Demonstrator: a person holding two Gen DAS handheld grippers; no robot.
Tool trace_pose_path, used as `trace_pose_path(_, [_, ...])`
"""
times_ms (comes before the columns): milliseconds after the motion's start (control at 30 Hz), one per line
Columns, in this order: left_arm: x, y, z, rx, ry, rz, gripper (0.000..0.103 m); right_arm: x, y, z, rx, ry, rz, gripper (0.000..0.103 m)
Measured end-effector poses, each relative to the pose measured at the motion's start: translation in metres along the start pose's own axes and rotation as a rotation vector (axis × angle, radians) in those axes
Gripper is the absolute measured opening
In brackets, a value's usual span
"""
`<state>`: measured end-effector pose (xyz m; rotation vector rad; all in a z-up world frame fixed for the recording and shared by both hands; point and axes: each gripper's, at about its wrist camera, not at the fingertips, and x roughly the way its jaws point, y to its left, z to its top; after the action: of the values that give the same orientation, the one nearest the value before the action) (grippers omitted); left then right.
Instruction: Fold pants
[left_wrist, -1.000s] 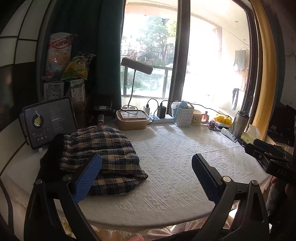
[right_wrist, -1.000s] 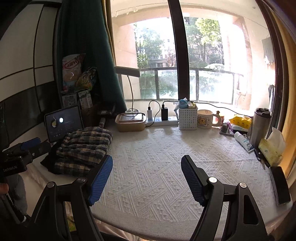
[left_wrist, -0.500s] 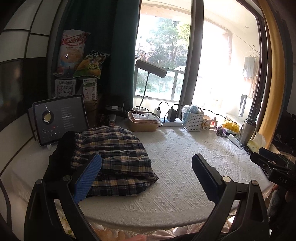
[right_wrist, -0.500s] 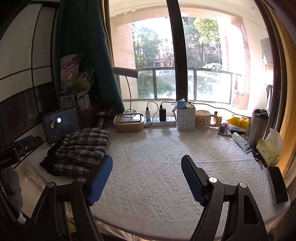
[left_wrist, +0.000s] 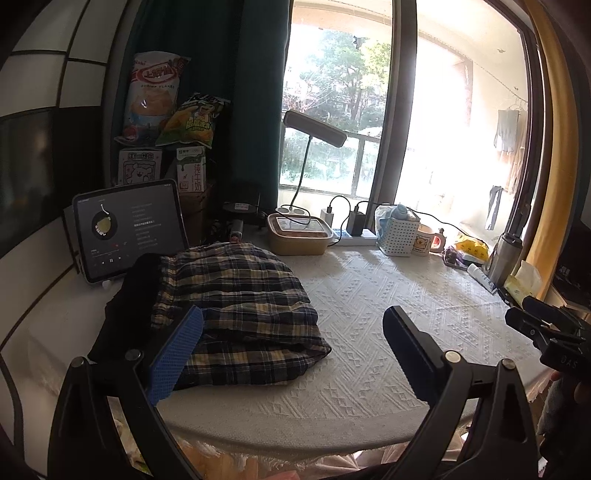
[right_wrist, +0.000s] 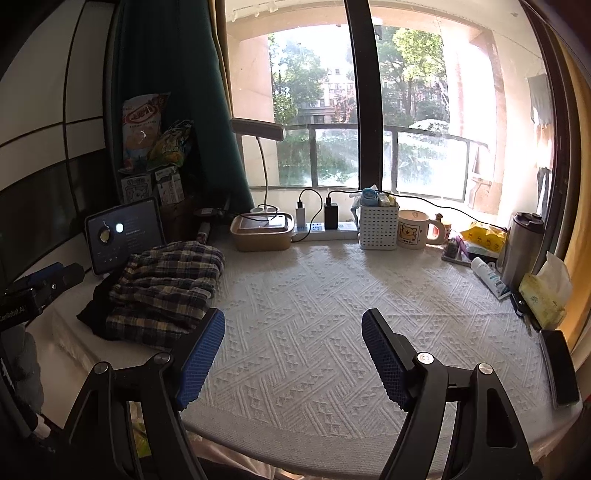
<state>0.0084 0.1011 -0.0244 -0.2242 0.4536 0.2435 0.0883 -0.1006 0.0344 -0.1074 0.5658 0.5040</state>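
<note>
The plaid pants (left_wrist: 243, 306) lie folded in a bundle on the left of the white textured table (left_wrist: 388, 325), on top of a black garment (left_wrist: 125, 306). My left gripper (left_wrist: 291, 350) is open and empty, held just in front of the pants near the table's front edge. The pants also show in the right wrist view (right_wrist: 166, 288) at the left. My right gripper (right_wrist: 293, 358) is open and empty over the bare cloth, to the right of the pants. The right gripper's tip shows at the right edge of the left wrist view (left_wrist: 546, 328).
A tablet (left_wrist: 129, 229) stands behind the pants. A lunch box (left_wrist: 299, 236), power strip (right_wrist: 325, 230), white basket (right_wrist: 378, 225), mug (right_wrist: 415, 229), flask (right_wrist: 522, 247), tissues (right_wrist: 545, 295) and a phone (right_wrist: 559, 369) line the back and right. Snack bags (left_wrist: 155, 96) stand at the back left.
The left gripper has drawn in slightly toward the pants, which look larger and nearer. The right gripper has stayed almost still. Both remain open.
</note>
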Motion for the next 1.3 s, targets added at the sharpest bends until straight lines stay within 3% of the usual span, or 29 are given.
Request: trace_pose_path(1300, [0.0021,-0.0038,-0.0028,-0.001,0.017,-0.024,0.097,0.0012,-0.0018,-0.0053,0.013,0.007,0.011,0.079])
